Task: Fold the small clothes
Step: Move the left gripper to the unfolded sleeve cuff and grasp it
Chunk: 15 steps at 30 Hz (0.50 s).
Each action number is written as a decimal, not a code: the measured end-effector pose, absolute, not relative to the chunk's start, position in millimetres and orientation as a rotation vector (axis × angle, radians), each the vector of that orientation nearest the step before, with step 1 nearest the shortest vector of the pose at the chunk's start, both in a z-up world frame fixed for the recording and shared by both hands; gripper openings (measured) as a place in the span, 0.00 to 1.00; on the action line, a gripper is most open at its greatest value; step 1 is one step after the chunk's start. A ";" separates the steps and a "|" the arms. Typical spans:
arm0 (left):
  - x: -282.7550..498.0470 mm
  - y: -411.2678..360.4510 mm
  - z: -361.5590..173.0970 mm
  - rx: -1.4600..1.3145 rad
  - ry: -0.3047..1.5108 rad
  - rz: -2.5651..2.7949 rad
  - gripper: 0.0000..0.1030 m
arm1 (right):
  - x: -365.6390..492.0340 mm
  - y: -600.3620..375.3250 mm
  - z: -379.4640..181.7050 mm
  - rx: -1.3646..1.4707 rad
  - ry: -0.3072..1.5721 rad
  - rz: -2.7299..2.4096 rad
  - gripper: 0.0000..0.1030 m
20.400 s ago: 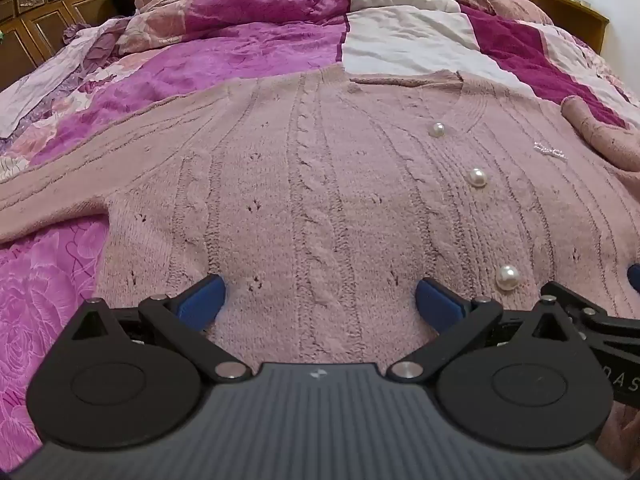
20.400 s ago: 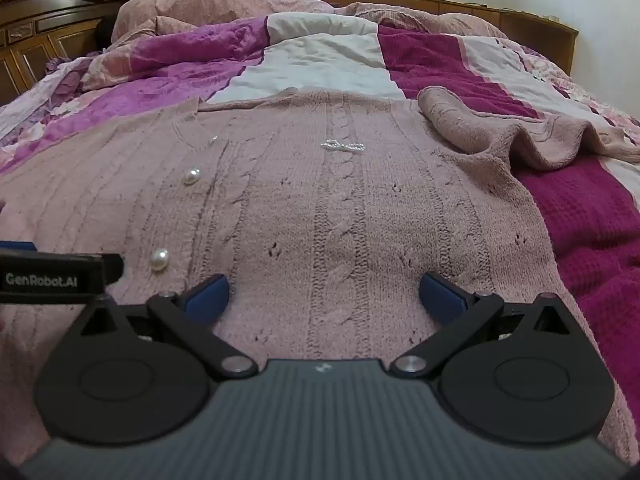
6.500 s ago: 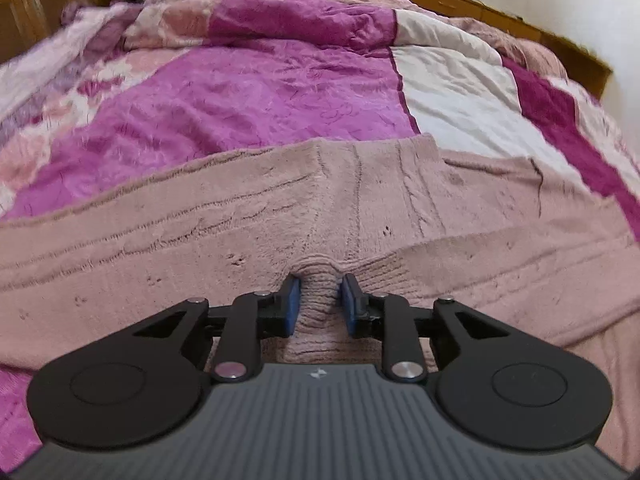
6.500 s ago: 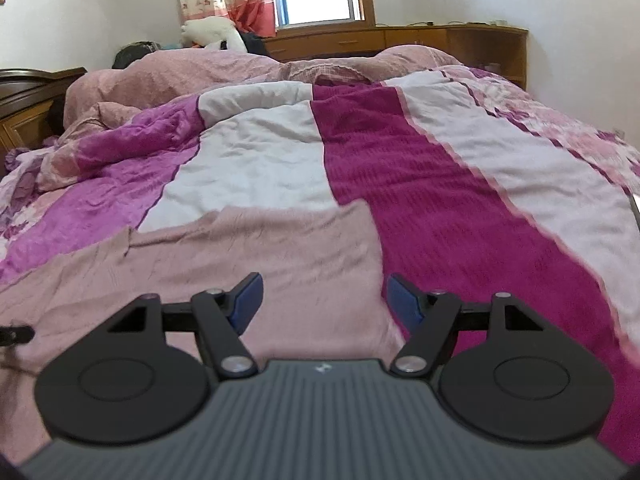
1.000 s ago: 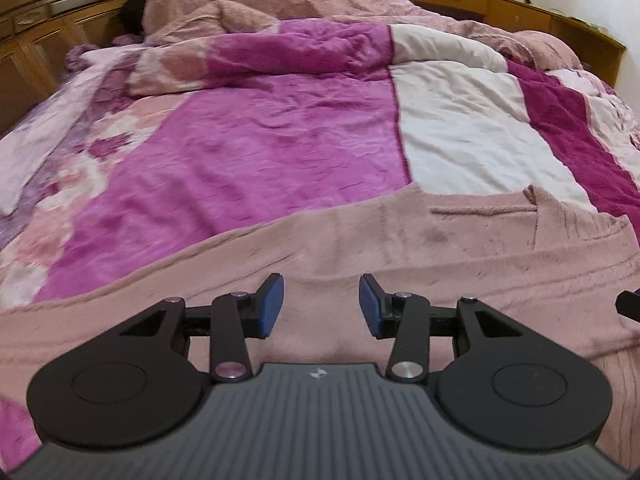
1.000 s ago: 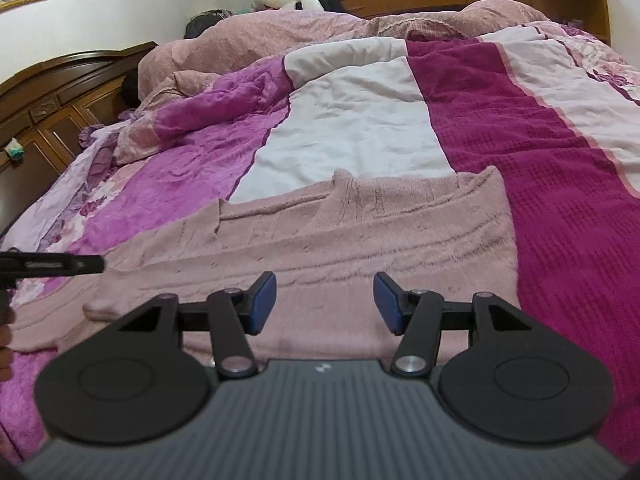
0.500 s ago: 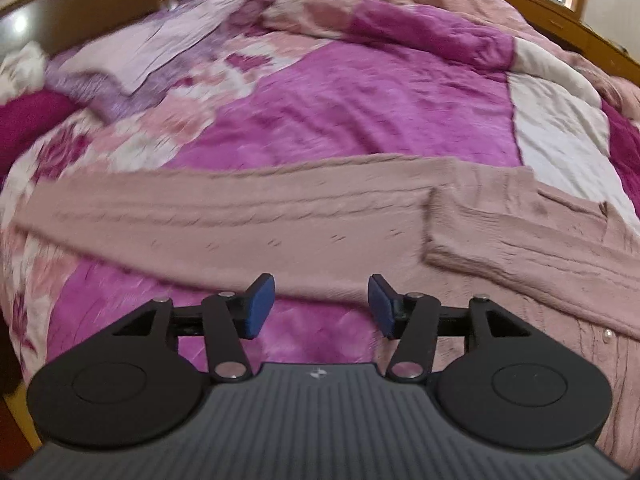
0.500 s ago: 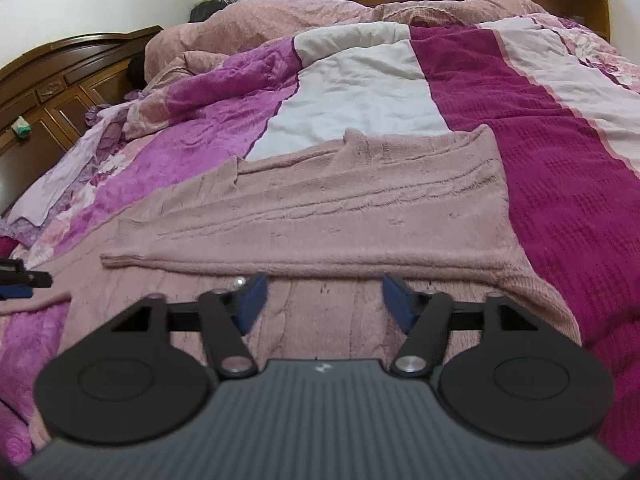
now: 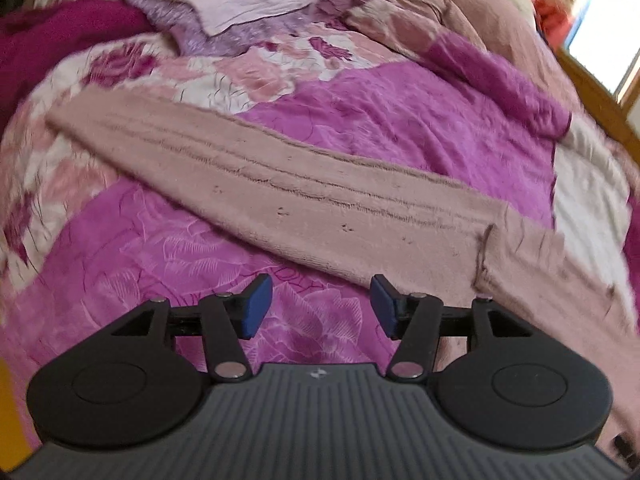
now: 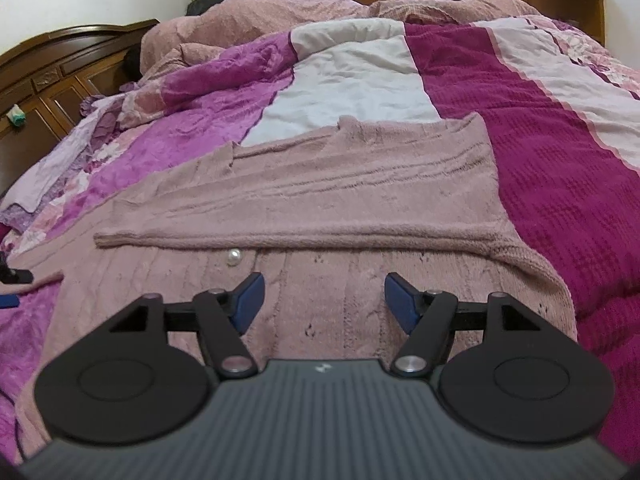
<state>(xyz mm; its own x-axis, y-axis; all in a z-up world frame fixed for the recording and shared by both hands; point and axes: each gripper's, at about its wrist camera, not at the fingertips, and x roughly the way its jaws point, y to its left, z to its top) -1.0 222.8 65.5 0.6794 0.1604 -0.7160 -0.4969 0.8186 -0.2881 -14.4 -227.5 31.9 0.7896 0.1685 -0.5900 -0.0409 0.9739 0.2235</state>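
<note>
The pink knitted cardigan (image 10: 320, 216) lies flat on the bed (image 10: 560, 184), its body under and ahead of the right gripper (image 10: 322, 300). One sleeve is already folded across the body; its lower edge runs crosswise just beyond the pearl button (image 10: 234, 257). The other sleeve (image 9: 280, 196) is unfolded and extends away from the cardigan body over the magenta bedspread (image 9: 168, 264). Seen from the left gripper (image 9: 320, 306), the sleeve's long axis runs diagonally from the shoulder seam at lower right to the cuff at upper left, so the cuff points away from the body. The near edge of this sleeve lies just ahead of the left gripper, apart from the pads, with only bedspread between them. The left jaws are spread and empty; they appear to be widening slightly, though motion blur makes this uncertain. The right jaws are spread over the cardigan front and grip nothing. The left gripper is the nearer one to the outstretched sleeve, so the coming move probably falls to it: take the sleeve and carry it across toward the body, along the sleeve's own axis.
</note>
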 end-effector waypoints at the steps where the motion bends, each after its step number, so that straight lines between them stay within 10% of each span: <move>1: -2.7 226.3 64.8 -0.522 0.725 0.383 0.60 | -14.1 -227.8 30.6 0.206 0.656 0.112 0.66; 15: 16.8 284.3 31.3 -0.691 0.597 0.483 0.61 | -19.2 -228.2 30.0 0.186 0.661 0.092 0.66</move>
<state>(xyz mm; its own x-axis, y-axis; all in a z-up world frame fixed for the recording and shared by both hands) 16.8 284.3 31.3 0.7305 0.2134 -0.6487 -0.5902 0.6751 -0.4426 -19.2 -228.2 30.0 0.7858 0.1441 -0.6015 -0.0257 0.9793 0.2010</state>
